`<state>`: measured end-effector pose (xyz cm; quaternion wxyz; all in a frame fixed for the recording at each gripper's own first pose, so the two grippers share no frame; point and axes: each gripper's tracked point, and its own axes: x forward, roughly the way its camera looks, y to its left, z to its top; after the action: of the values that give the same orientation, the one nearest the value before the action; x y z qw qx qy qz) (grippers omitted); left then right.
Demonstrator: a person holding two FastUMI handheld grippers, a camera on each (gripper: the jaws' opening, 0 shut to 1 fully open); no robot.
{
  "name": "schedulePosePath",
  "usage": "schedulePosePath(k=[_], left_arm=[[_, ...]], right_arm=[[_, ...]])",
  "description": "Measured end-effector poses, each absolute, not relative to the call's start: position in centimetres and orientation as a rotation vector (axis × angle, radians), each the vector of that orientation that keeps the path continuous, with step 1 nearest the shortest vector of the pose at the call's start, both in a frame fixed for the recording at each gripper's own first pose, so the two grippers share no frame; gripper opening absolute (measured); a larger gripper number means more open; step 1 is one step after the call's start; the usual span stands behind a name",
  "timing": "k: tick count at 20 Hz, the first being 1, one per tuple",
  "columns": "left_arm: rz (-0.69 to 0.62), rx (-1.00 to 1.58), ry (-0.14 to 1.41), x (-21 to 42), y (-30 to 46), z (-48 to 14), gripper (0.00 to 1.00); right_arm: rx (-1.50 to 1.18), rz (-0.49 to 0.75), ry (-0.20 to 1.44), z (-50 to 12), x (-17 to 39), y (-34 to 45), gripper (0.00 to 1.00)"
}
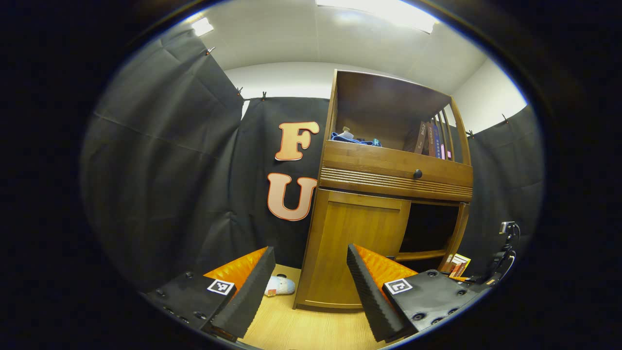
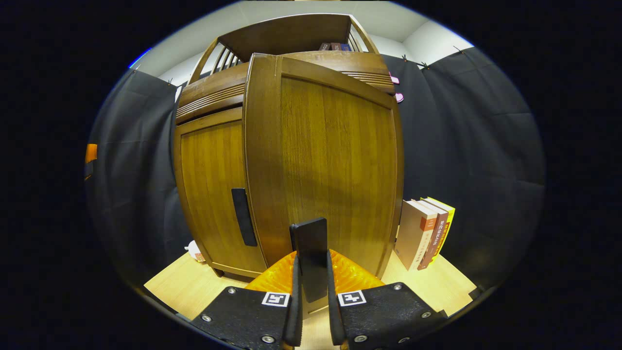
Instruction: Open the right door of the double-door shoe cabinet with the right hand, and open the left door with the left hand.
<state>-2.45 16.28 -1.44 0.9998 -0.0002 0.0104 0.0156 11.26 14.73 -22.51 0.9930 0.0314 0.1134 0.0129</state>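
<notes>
The cabinet [image 1: 388, 214] stands on a pale wood floor [image 1: 311, 330] against the black cloth wall, a tall brown wooden piece with an open shelf on top, a drawer with a round knob [image 1: 417, 173] below it, and the two doors at the bottom. It looks heavy and rigid, unlikely to shift when a door is pulled.

In the right gripper view the right door [image 2: 330, 170] is swung out towards the camera, well off the cabinet front; in the left gripper view its side shows as a dark opening with a shelf inside. The left door [image 1: 354, 243] sits flush and shut. Both are stiff flat panels on hinges, probably light to swing, with smooth varnished faces that give poor purchase.

So the place to hold is the handle. The left door carries a dark vertical handle [image 2: 243, 217] near its inner edge, beside the open door. Pinching that bar and pulling along the door's arc looks the surest way.

Some books [image 2: 427, 233] stand on the floor just right of the cabinet, close to the open door's swing.

The right gripper [image 2: 311, 291] has its fingers closed on the dark handle [image 2: 311, 257] of the right door, which stands upright between them. The left gripper [image 1: 311, 287] is wide apart and grips nothing, facing the shut left door with a clear gap.
</notes>
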Motion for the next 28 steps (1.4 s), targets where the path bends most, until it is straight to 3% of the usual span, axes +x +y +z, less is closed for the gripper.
schedulePosePath(k=[3, 5, 12, 21, 22, 23, 25, 26, 27, 28], left_arm=[[0.019, -0.002, 0.031, -1.4, 15.2, -2.0, 0.94], [0.01, -0.001, 0.031, -0.9, 14.5, -2.2, 0.94], [-0.046, -0.018, 0.045, 0.0, 11.3, -3.1, 0.99], [-0.074, -0.017, 0.055, 0.4, 8.2, -3.6, 0.99], [-0.073, -0.013, 0.052, 0.4, 8.0, -3.6, 0.99], [-0.07, -0.008, 0.049, 0.3, 7.8, -3.5, 0.99], [-0.068, -0.002, 0.048, 0.4, 7.1, -3.5, 0.99], [-0.068, -0.001, 0.049, 0.5, 6.7, -3.5, 0.99], [-0.065, 0.001, 0.049, 0.4, 6.4, -3.5, 0.99], [-0.058, 0.003, 0.047, 0.3, 6.3, -3.5, 0.99]], right_arm=[[0.063, 0.006, 0.238, -22.4, 10.1, 13.9, 0.26], [0.059, -0.012, 0.239, -22.3, 9.2, 13.0, 0.18], [0.067, -0.071, 0.255, -22.0, 6.5, 9.1, 0.09], [0.052, -0.111, 0.259, -21.6, 4.5, 3.9, 0.08], [0.054, -0.122, 0.253, -21.5, 4.3, 3.0, 0.03], [0.055, -0.125, 0.252, -21.5, 4.2, 2.3, 0.08], [0.054, -0.119, 0.252, -21.6, 4.0, 0.9, 0.02], [0.044, -0.112, 0.253, -21.5, 3.9, 0.5, 0.07], [0.029, -0.104, 0.252, -21.5, 3.8, 0.0, 0.02], [0.019, -0.097, 0.249, -21.4, 3.8, -0.5, 0.07]])
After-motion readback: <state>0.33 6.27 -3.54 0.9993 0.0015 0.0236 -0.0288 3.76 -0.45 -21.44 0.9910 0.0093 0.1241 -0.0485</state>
